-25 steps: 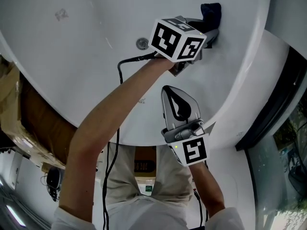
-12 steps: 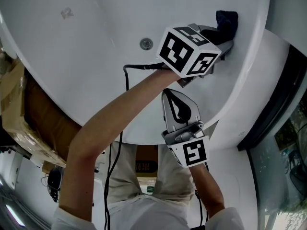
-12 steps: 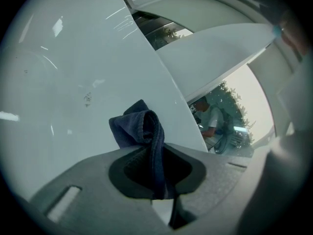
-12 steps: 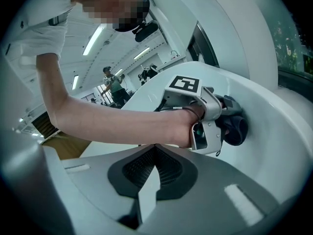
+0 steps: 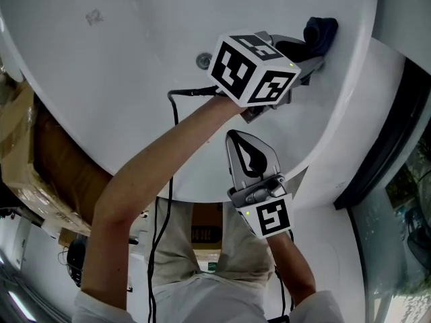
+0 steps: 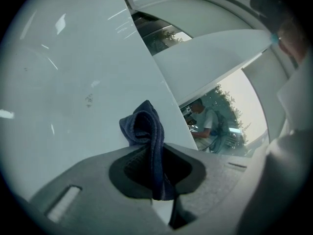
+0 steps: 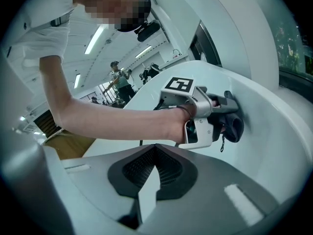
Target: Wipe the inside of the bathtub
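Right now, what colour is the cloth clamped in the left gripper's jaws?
The cloth is dark navy blue, plain and unpatterned; the left gripper view shows it best.

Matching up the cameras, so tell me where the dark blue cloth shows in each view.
Head view: upper right, the dark blue cloth at the left gripper tip.
Left gripper view: centre, pinched between the jaws.
Right gripper view: right of centre, at the left gripper tip.
Shared landmark: the white bathtub wall behind the cloth.
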Demonstrator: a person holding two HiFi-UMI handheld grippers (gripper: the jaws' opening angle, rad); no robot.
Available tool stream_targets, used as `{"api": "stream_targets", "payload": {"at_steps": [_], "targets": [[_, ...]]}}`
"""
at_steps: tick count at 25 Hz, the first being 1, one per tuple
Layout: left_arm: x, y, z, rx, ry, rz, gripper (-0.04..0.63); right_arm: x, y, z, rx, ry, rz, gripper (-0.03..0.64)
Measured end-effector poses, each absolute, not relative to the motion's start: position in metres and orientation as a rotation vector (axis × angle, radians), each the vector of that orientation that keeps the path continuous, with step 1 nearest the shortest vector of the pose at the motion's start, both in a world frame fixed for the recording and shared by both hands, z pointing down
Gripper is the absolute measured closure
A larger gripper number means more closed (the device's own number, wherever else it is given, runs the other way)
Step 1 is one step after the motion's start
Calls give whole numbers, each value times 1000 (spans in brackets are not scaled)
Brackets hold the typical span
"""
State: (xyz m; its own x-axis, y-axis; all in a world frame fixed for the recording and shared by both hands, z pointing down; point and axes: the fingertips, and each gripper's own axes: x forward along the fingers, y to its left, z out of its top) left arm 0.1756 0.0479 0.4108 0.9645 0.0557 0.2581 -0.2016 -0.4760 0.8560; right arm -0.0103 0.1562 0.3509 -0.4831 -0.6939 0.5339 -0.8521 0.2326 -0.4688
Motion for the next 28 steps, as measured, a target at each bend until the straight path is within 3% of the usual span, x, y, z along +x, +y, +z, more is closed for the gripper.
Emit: {"api": "stream_targets", "payload": {"at_steps": [12,28], "targets": [[109,55,494,1917,-333,405,545,-26,157,363,1398,-2313,1044,615],[88,79,617,1874,-442,569,548,-13,133,388,1455,-2298,1112,615]]}}
